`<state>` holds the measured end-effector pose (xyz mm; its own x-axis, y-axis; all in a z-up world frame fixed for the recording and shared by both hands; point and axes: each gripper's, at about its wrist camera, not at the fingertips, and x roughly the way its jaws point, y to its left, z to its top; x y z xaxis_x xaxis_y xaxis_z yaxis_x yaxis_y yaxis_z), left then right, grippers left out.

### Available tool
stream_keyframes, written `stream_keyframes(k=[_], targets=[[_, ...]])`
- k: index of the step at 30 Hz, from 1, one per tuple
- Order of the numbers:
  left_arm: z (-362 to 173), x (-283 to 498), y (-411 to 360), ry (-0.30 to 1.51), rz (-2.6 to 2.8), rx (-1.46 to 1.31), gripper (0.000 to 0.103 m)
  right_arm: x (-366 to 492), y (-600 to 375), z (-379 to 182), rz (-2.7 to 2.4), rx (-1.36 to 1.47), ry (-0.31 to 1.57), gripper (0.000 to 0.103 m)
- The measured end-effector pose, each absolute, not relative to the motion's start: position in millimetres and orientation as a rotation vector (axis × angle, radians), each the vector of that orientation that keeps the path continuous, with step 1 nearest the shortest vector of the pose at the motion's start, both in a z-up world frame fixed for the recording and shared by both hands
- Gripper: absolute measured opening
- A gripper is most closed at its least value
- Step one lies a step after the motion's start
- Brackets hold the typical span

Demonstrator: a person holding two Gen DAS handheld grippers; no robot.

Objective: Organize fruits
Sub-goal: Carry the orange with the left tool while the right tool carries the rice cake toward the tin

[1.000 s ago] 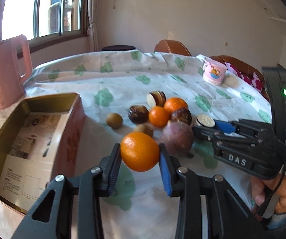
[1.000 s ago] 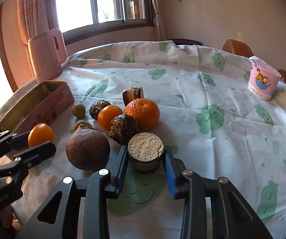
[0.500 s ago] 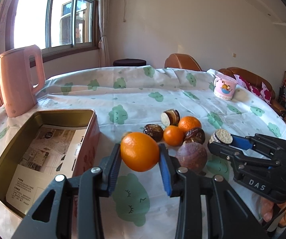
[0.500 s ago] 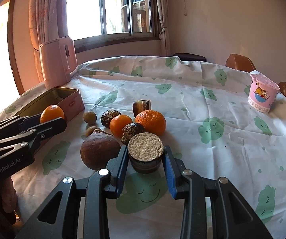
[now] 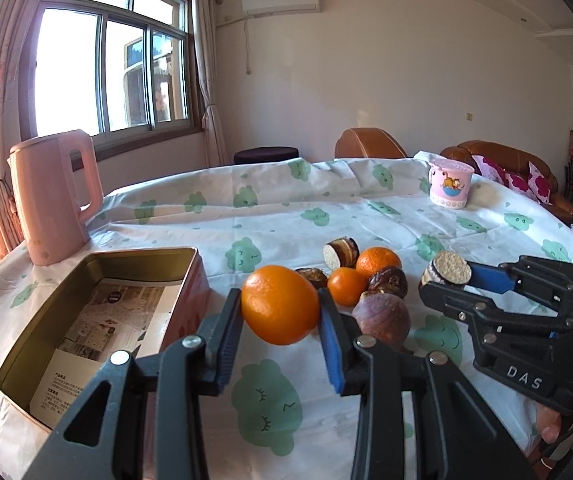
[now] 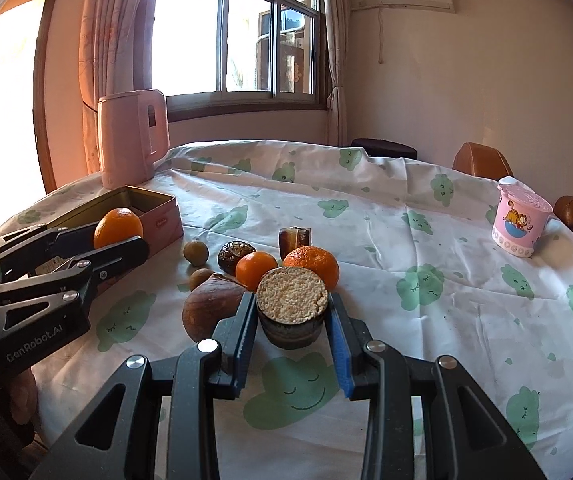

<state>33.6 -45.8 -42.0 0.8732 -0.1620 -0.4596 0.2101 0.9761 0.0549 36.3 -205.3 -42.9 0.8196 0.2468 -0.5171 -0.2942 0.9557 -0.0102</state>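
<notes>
Your left tongs [image 5: 280, 326] are clamped on a round orange [image 5: 280, 310], your right tongs [image 6: 291, 326] on a cut chunk [image 6: 291, 308]; ease either grip short of the tin [image 5: 18, 354] and it rolls off the desk [image 5: 366, 216].

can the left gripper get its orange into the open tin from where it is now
Probably yes. The left gripper is shut on the orange just beside the tin, whose open top has nothing over it.

Glossy metal tin [image 5: 190, 276] (paper-lined) – matt cloth tablecloth [image 5: 286, 216], smooth plastic kettle [image 5: 52, 196].
</notes>
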Motion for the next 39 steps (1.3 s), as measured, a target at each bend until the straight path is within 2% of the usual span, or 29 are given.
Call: stream_keyframes(k=[39], targets=[[-36.4,21.7,-35.2,0.396,-0.180,0.067,0.038,11.7,-208.7,-30.5,0.301,-0.077,0.380,0.036]])
